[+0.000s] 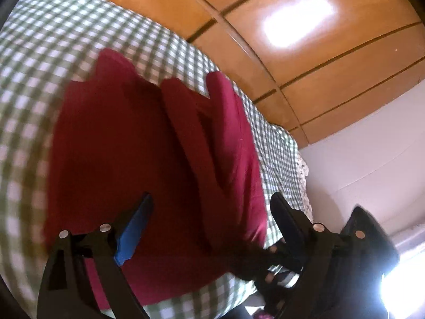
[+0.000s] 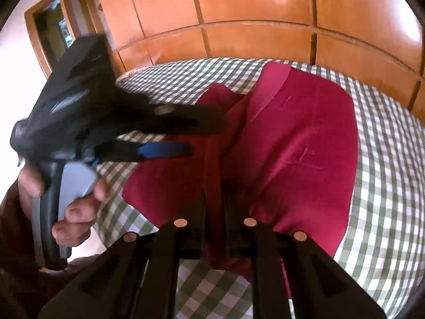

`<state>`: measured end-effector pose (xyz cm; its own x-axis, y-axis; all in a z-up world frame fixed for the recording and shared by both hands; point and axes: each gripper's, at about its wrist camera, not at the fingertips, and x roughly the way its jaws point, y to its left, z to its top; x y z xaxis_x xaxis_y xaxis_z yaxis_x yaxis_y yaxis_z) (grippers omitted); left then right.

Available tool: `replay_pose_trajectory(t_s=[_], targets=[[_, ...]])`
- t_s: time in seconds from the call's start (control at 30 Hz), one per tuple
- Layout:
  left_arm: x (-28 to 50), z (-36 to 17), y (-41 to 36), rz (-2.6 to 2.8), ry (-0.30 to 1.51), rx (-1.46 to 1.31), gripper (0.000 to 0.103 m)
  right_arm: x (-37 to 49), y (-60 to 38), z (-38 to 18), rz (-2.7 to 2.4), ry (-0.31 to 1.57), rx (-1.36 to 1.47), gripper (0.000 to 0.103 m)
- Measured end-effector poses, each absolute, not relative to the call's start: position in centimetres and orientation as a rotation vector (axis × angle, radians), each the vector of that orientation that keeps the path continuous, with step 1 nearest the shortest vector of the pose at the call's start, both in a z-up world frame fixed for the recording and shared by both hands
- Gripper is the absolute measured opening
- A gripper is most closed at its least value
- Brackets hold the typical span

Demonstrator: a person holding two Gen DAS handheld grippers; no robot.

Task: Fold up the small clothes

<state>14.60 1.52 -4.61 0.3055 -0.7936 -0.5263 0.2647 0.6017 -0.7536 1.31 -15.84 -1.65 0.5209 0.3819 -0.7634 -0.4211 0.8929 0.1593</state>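
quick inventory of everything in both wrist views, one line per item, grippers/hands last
garment: 1, dark red, rumpled on the bedcover, near edge gathered between the right gripper's fingers
bedcover: 1, green and white check, under the garment
wardrobe: 1, orange-brown wood panels, behind the bed
wall: white, beside the bed
left gripper: 1, black with a blue pad, open, over the garment's left part
right gripper: 1, black, shut on the garment's near edge
left hand: 1, on the left gripper's handle

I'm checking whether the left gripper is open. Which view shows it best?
The right wrist view: it shows the whole left gripper from the side, open, over the red garment. The left wrist view shows only its own spread fingers.
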Motion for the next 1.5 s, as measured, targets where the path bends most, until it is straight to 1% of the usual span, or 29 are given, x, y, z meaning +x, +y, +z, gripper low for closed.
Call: replay_pose_trajectory(t_s=[0.07,0.1,0.13,0.17,0.2,0.23,0.27,0.3,0.4,0.53,0.67,0.8,0.9,1.0,1.13,1.17,1.2,1.27,1.33,1.37,1.4,1.5], targets=[[15.3,-4.2,0.1,-0.763,1.04,-0.578,0.088,1.1,-15.6,-1.8,0.488,0.889,-0.06,0.011],[15.7,-4.1,-0.4,-0.744,1.043,-0.558,0.088,1.0,-15.6,-1.8,0.501,0.883,-0.052,0.015],[16.2,-4.1,-0.9,-0.728,1.052,-0.538,0.088,1.0,-15.8,-1.7,0.514,0.88,-0.04,0.016],[16.7,-4.2,-1.5,-0.729,1.067,-0.525,0.075,0.7,-16.0,-1.5,0.53,0.874,-0.024,0.018],[17.1,-4.1,-2.2,-0.723,1.079,-0.497,0.054,0.5,-16.3,-1.3,0.551,0.868,-0.005,0.026],[17.4,-4.2,-2.6,-0.705,1.086,-0.461,0.044,0.0,-17.1,-0.8,0.581,0.867,0.033,0.033],[17.6,-4.2,-3.0,-0.691,1.092,-0.419,0.03,-0.4,-18.1,-0.4,0.607,0.865,0.076,0.045],[17.7,-4.3,-3.3,-0.687,1.095,-0.399,0.025,-0.7,-18.9,0.1,0.625,0.863,0.107,0.051],[17.7,-3.9,-3.8,-0.672,1.072,-0.341,0.02,-1.8,-23.2,1.5,0.606,0.838,0.212,0.051],[17.9,-2.5,-3.6,-0.682,1.035,-0.314,0.018,-1.5,-29.5,0.6,0.413,0.851,0.311,0.049],[17.6,-0.2,-2.1,-0.685,0.99,-0.289,0.017,-0.1,-30.0,-1.0,0.373,0.889,0.306,0.043],[16.7,1.0,0.3,-0.656,0.955,-0.262,0.016,0.9,-25.7,-1.7,0.475,0.919,0.239,0.039],[16.6,0.8,3.0,-0.59,0.954,-0.255,0.017,0.3,-21.7,-2.1,0.564,0.928,0.16,0.039],[17.1,-0.7,5.7,-0.505,0.979,-0.265,0.016,-0.3,-18.6,-2.5,0.617,0.949,0.1,0.039],[17.5,-3.6,7.2,-0.422,1.038,-0.231,0.017,-0.1,-15.8,-4.5,0.592,1.012,0.038,0.038],[17.5,-4.4,7.5,-0.378,1.049,-0.221,0.024,0.1,-15.5,-5.0,0.587,1.024,0.035,0.037],[17.5,-4.8,7.9,-0.349,1.051,-0.224,0.036,0.1,-15.3,-5.2,0.59,1.029,0.028,0.038],[16.8,-4.3,8.8,-0.265,1.015,-0.23,0.049,-0.1,-15.1,-5.1,0.605,1.019,0.014,0.039],[15.8,-3.2,9.3,-0.227,0.96,-0.239,0.049,0.5,-15.6,-4.3,0.658,1.022,0.054,0.042],[15.0,-2.3,9.5,-0.225,0.912,-0.251,0.049,0.4,-16.2,-3.8,0.686,1.018,0.079,0.046],[14.3,-1.6,9.7,-0.235,0.87,-0.265,0.049,0.5,-17.3,-2.8,0.71,0.997,0.116,0.048],[12.6,-0.1,9.5,-0.27,0.783,-0.278,0.049,1.7,-19.8,-0.5,0.677,0.937,0.209,0.051]])
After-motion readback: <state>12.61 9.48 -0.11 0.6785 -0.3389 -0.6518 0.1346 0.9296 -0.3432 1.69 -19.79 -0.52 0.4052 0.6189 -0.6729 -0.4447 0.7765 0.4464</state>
